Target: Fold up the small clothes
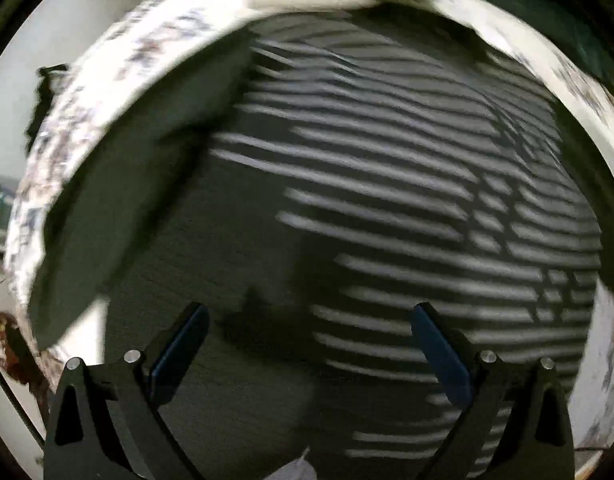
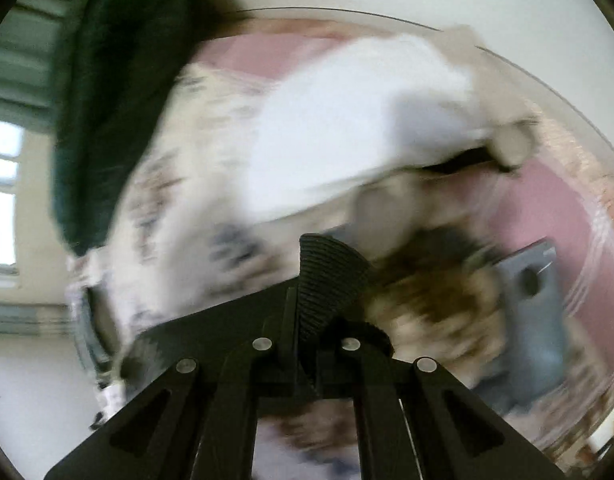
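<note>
The left gripper hung with jaws spread wide above the dark grey-and-white striped garment, which lay on the white patterned tabletop. The right gripper was clenched; any cloth between its jaws could not be made out.

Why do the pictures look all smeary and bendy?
Left wrist view: the striped cloth is streaked by motion blur and bulges from the fisheye lens; the open left tool stays sharp. Right wrist view: the white cloth is smeared; the shut right tool looks crisp.
</note>
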